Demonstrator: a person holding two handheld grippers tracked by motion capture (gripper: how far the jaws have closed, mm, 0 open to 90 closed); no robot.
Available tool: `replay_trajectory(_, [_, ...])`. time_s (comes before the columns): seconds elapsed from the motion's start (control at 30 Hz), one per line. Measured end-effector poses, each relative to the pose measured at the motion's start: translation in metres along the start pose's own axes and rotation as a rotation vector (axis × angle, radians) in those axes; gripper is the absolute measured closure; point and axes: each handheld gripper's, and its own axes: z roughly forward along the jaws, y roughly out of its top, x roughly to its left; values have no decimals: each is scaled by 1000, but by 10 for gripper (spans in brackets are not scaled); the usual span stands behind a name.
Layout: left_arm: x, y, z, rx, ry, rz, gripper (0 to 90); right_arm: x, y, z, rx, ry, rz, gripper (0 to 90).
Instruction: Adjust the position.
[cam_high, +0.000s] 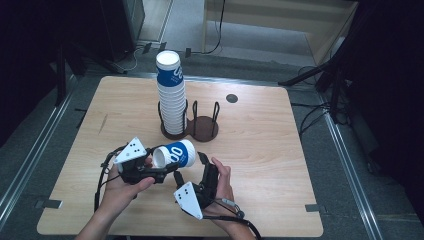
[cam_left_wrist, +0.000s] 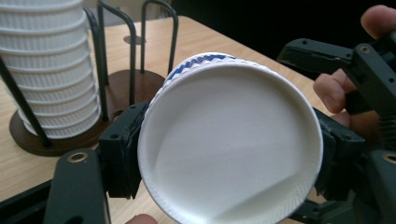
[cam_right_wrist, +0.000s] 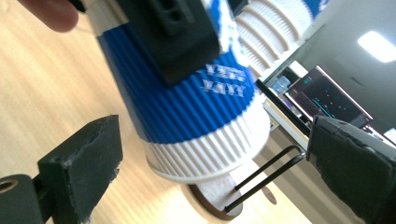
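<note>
A blue and white ribbed paper cup (cam_high: 173, 154) lies on its side above the table, and my left gripper (cam_high: 159, 165) is shut on it near the rim. In the left gripper view the cup's white mouth (cam_left_wrist: 229, 144) faces the camera, with a black pad (cam_left_wrist: 122, 149) pressed on each side. My right gripper (cam_high: 189, 169) stands open around the cup's base end. In the right gripper view the cup (cam_right_wrist: 187, 112) hangs between the spread pads (cam_right_wrist: 81, 161), with a gap on both sides. The left gripper's jaw presses on the blue sleeve there.
A tall stack of matching cups (cam_high: 171, 95) stands in a dark wire holder (cam_high: 172, 131) at the table's middle back. An empty twin holder (cam_high: 204, 126) sits beside it on the right. A round grommet (cam_high: 231, 98) lies farther back. The wooden table (cam_high: 280, 150) has bare surface on both sides.
</note>
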Motion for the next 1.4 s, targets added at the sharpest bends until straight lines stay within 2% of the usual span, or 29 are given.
replay_trajectory(0.23, [5,0,-4,-59,35,-18,265,-9,0,1,16,-2,116,35])
replay_trajectory(0.43, [9,-2,-6,-119,30,-31,264,-14,-2,4,36,-3,183,26])
replay_trajectory(0.53, [11,-3,-7,-138,28,-42,264,-17,-2,4,37,18,266,26])
replay_trajectory(0.7, [15,-3,-10,-166,39,-49,264,-22,1,6,50,20,358,44])
replay_trajectory(0.77, [17,-3,-11,-179,47,-54,264,-27,4,9,45,7,396,62])
replay_trajectory(0.83, [18,-4,-12,-192,53,-60,264,-34,8,11,44,-6,463,78])
replay_trajectory(0.93, [20,-4,-13,-212,55,-67,264,-40,13,11,30,-52,564,102])
replay_trajectory(1.03, [20,-5,-13,-234,51,-67,264,-39,18,10,41,-73,613,123])
replay_trajectory(1.13, [21,-5,-13,-244,55,-55,264,-37,21,6,51,-62,643,125])
replay_trajectory(1.23, [22,-5,-13,-254,47,-62,264,-33,21,4,73,-24,704,131])
replay_trajectory(1.37, [22,-6,-13,-275,45,-63,264,-30,22,-1,78,-28,775,132])
replay_trajectory(1.4, [22,-6,-13,-279,46,-62,264,-30,22,-2,91,-42,793,134])
